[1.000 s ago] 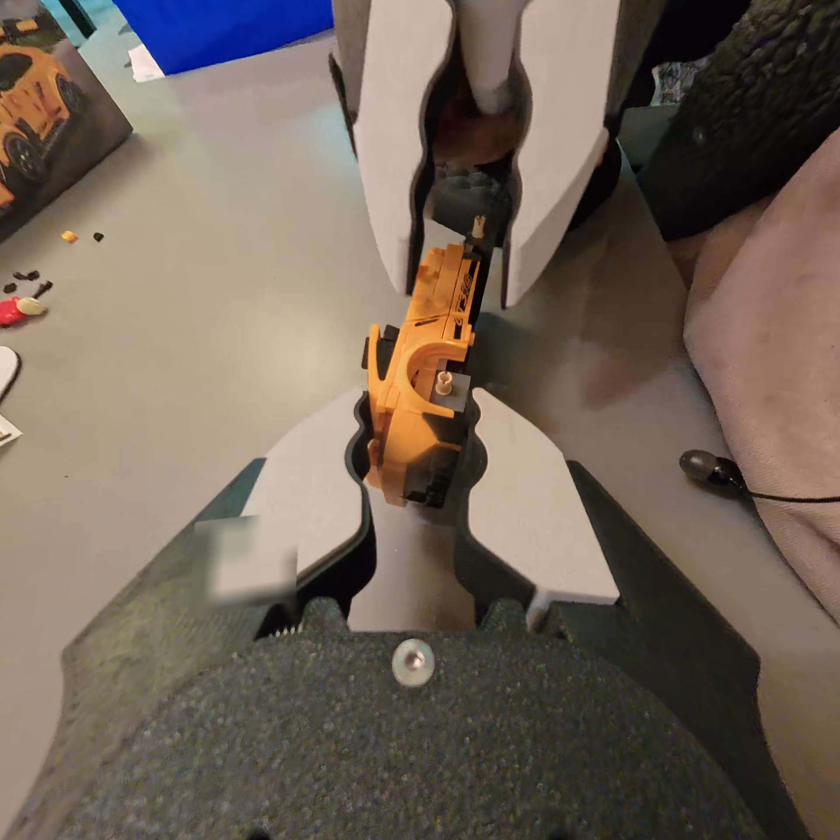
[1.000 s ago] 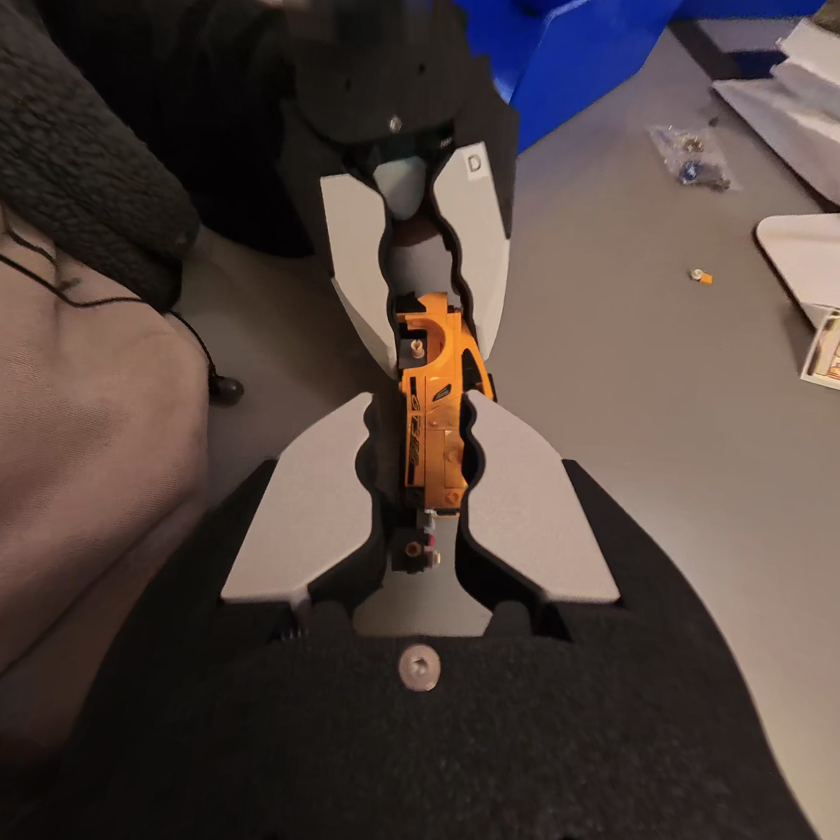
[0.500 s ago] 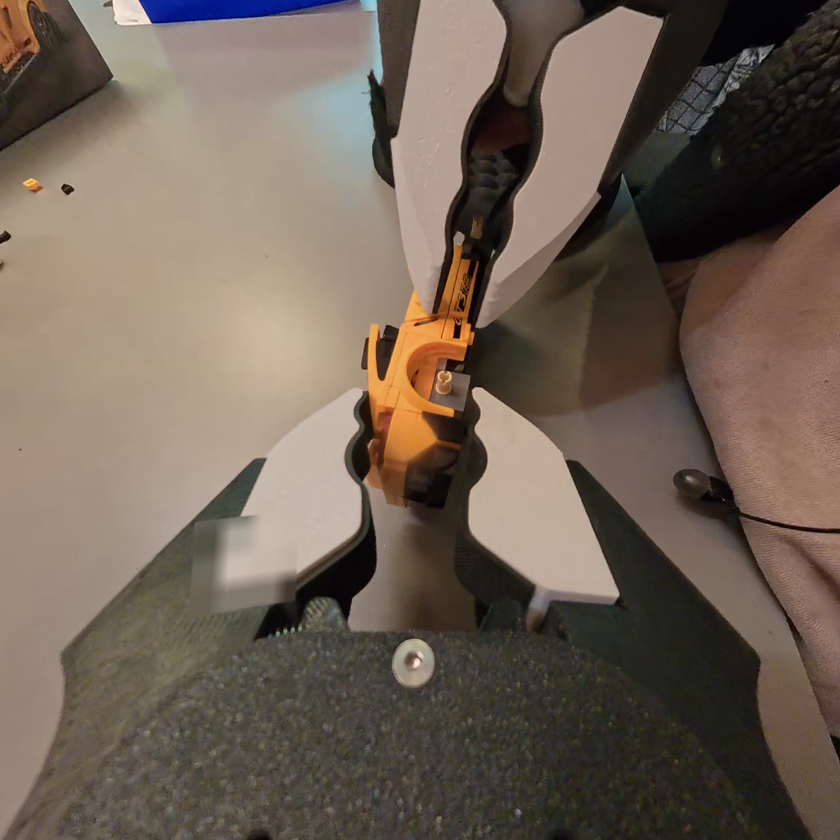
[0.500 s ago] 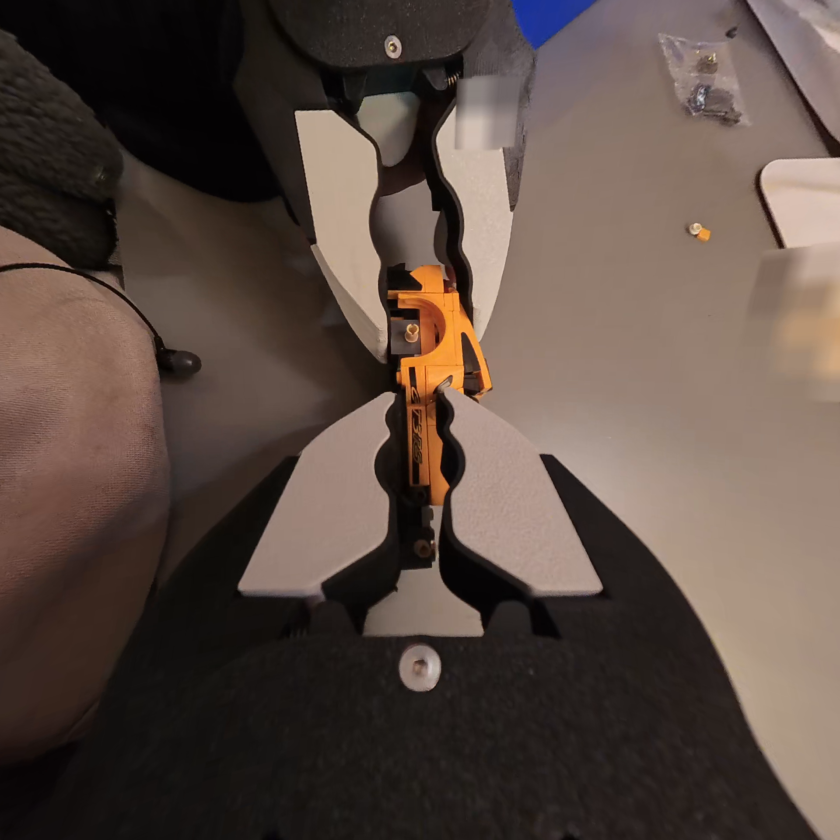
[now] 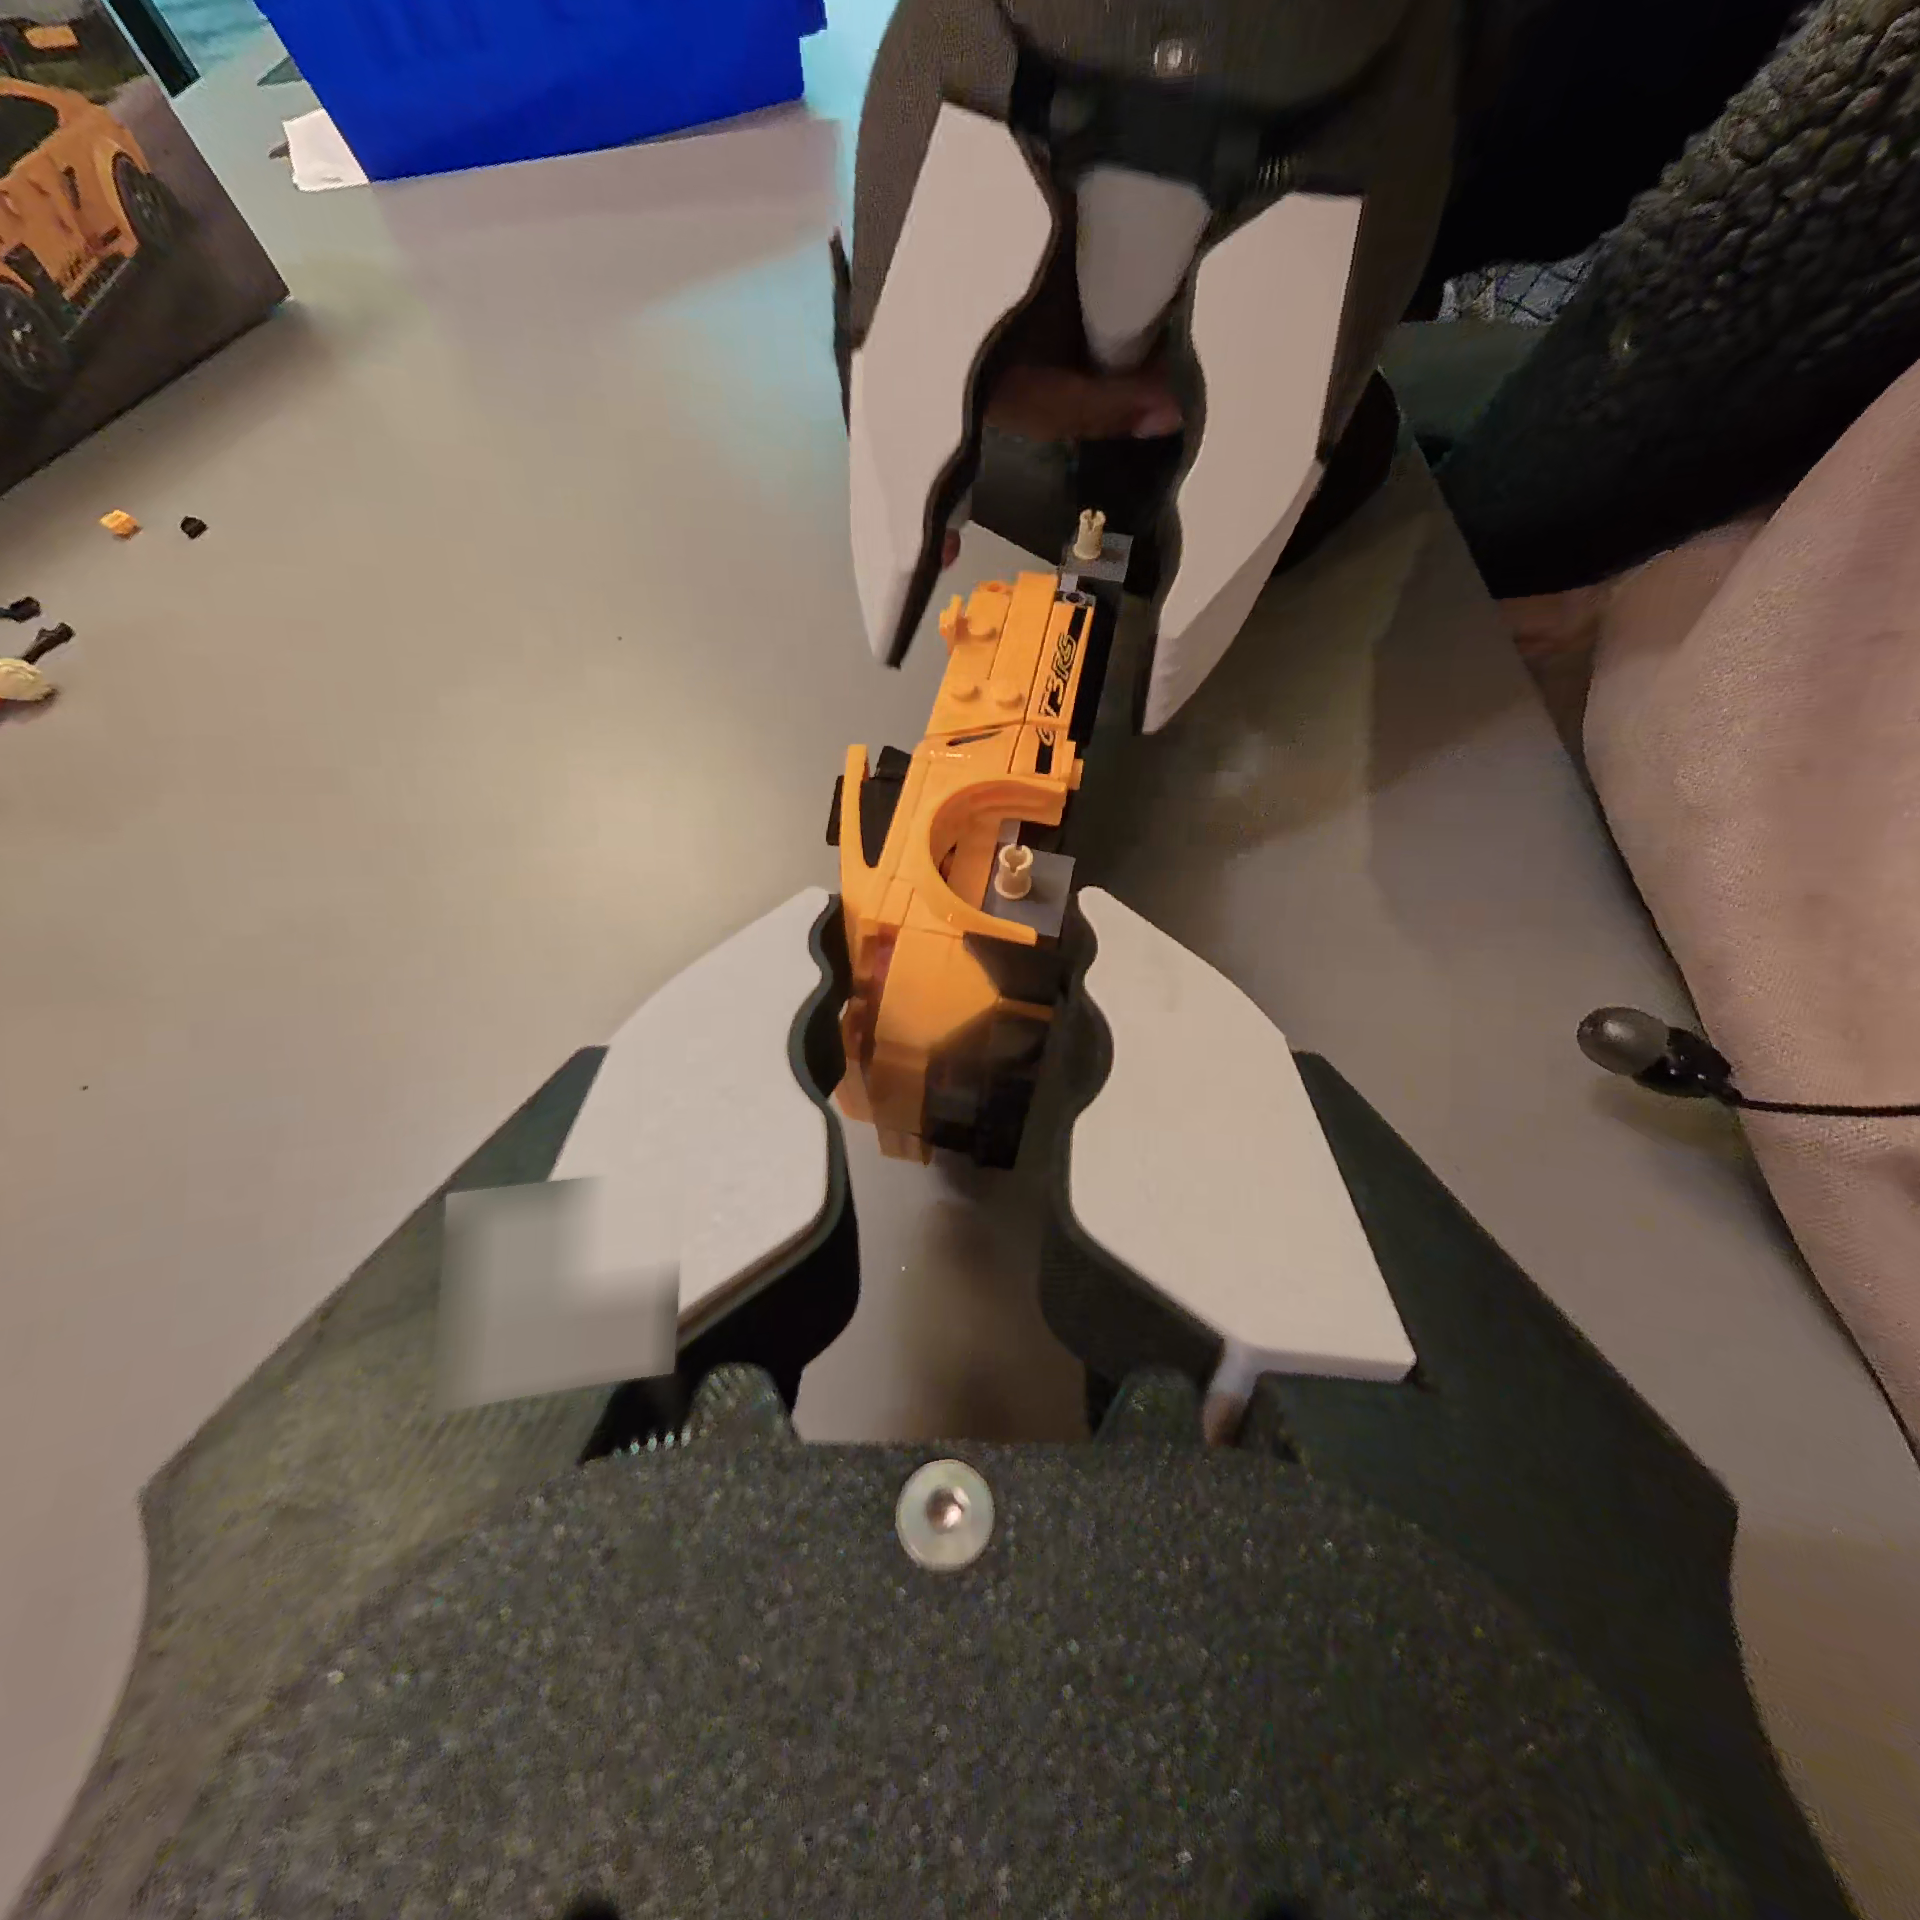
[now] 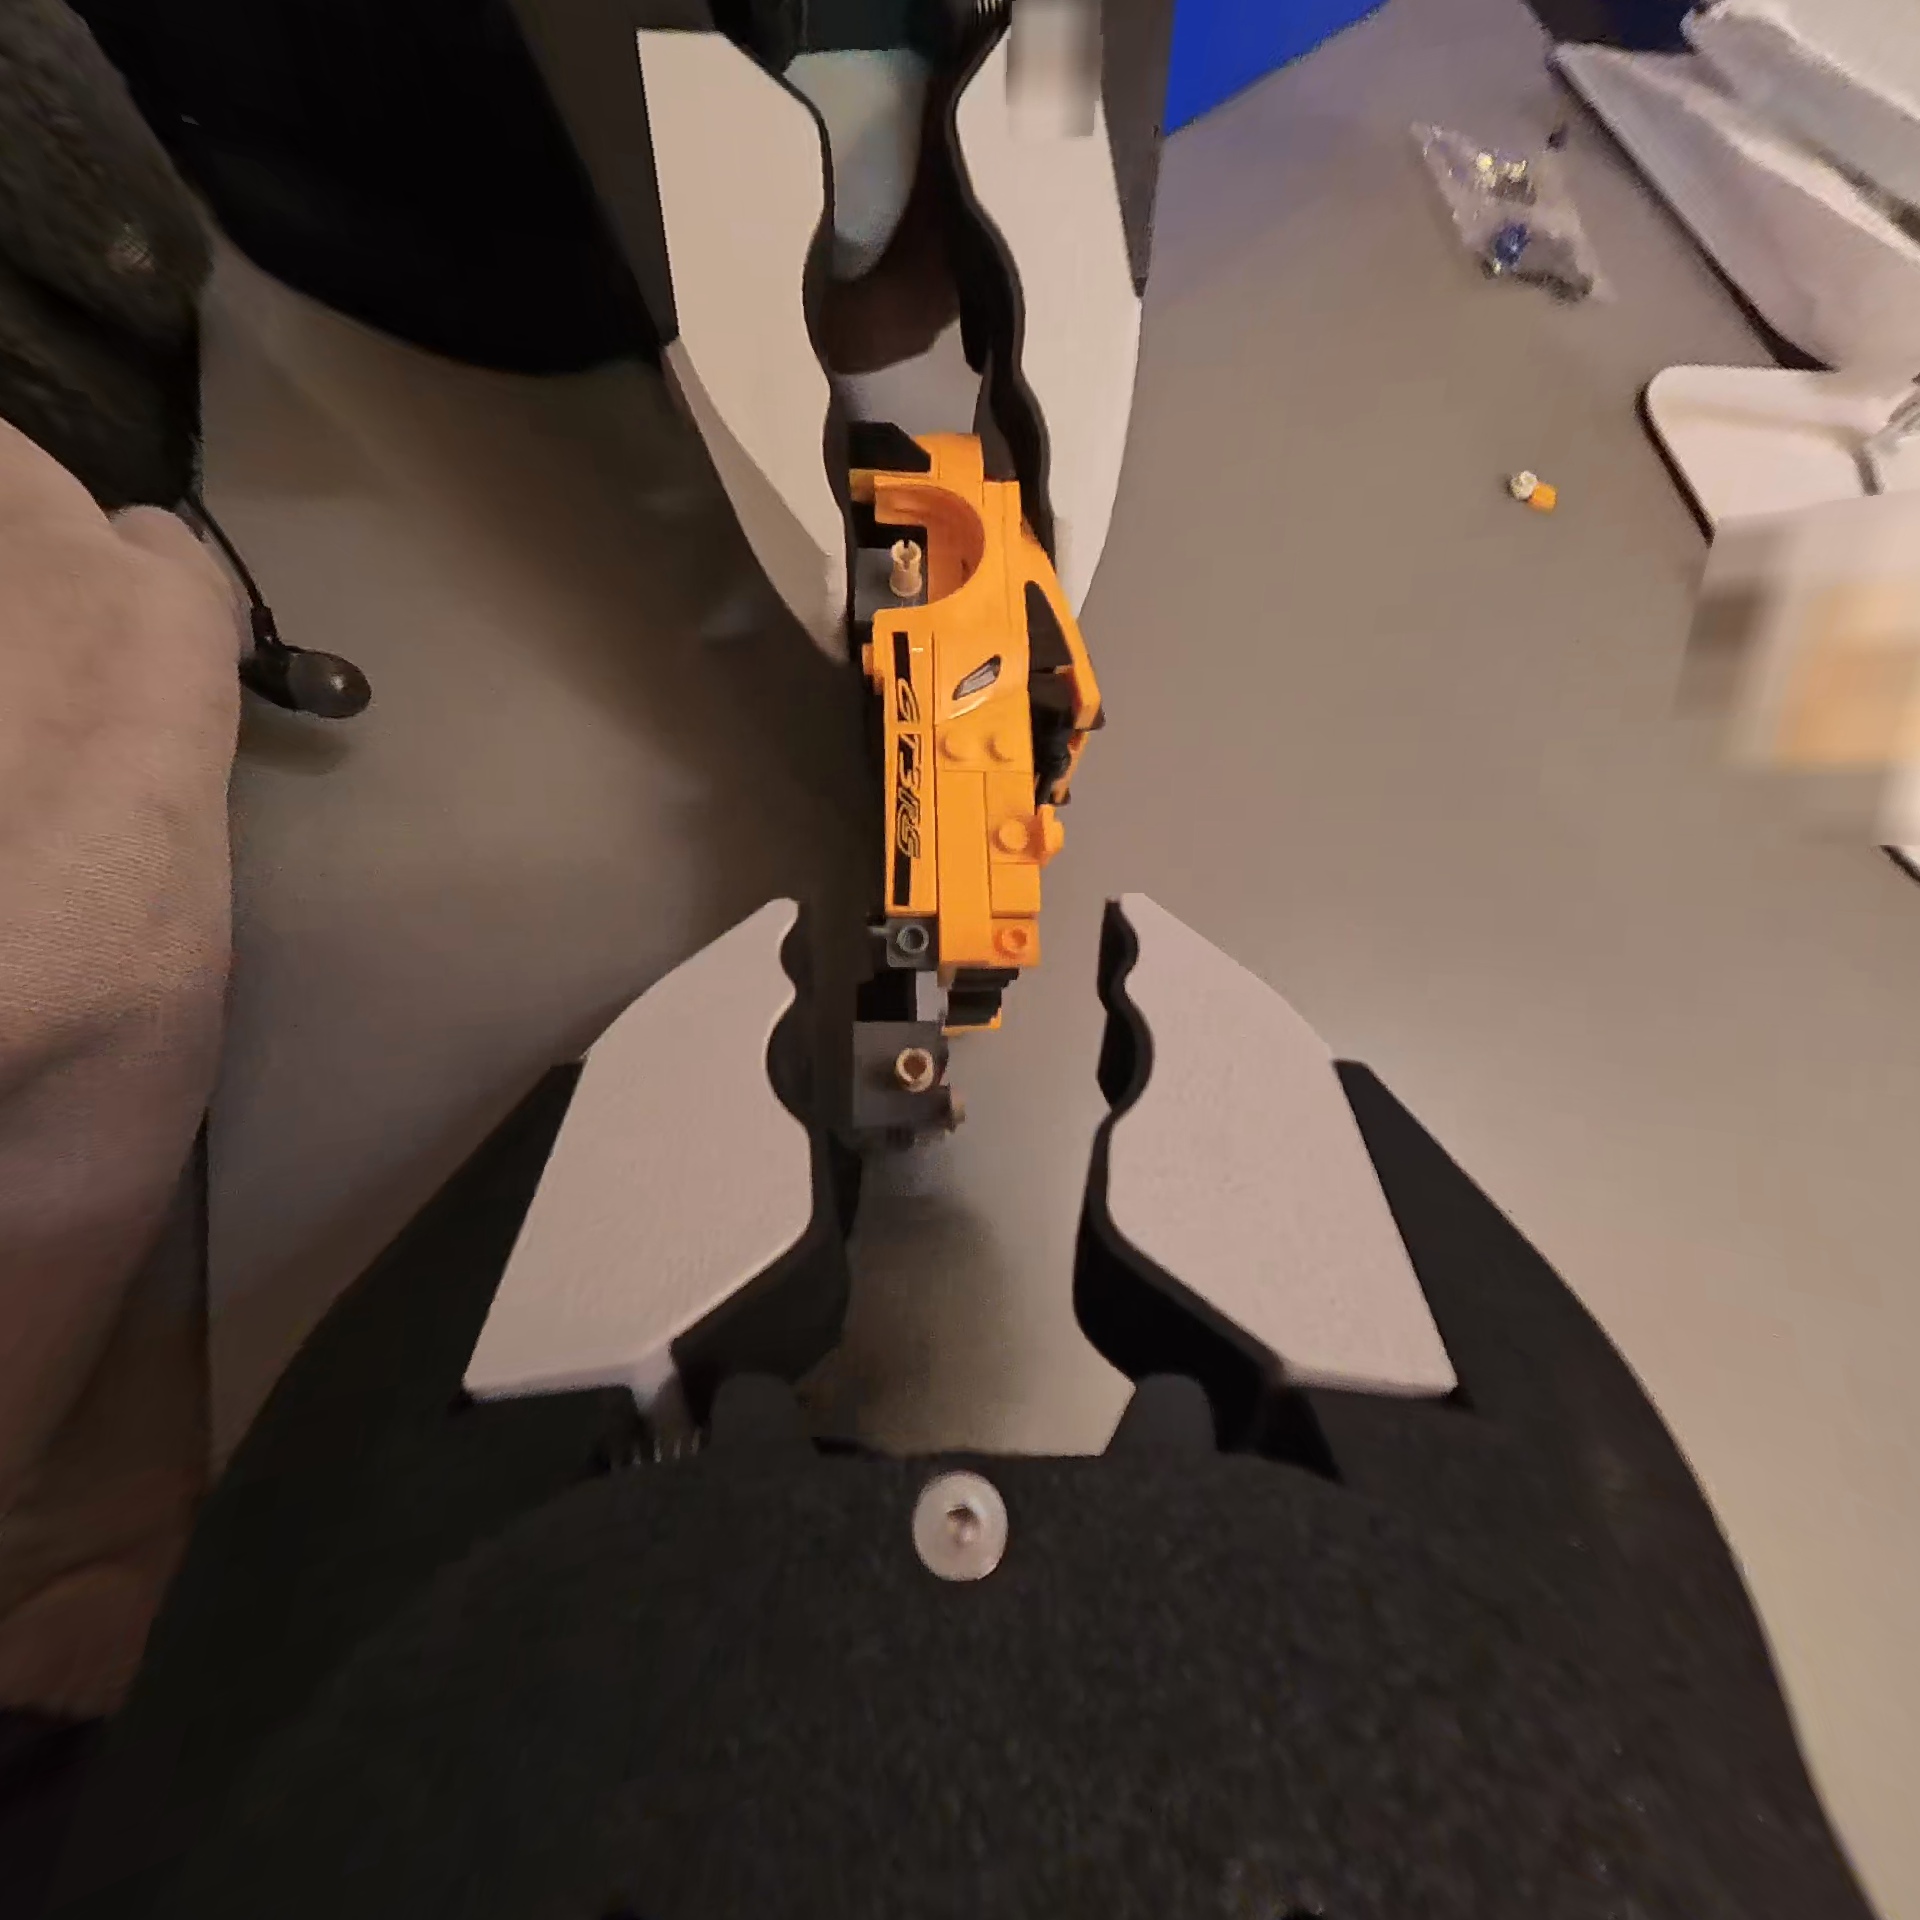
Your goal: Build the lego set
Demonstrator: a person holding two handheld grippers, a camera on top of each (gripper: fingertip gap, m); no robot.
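1. While the left gripper (image 5: 951, 997) clamps one end of an orange toy-brick car body (image 5: 966, 831) at frame centre, both pads press its sides.
2. Right gripper (image 6: 951, 977) is spread wide around the car's other end, right pad clear of it.

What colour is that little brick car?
The brick car is orange with black parts, clearest in the right wrist view.

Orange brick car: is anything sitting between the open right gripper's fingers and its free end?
Nothing visible. The orange brick car already lies between the right gripper's spread fingers; the left gripper clamps its far end.
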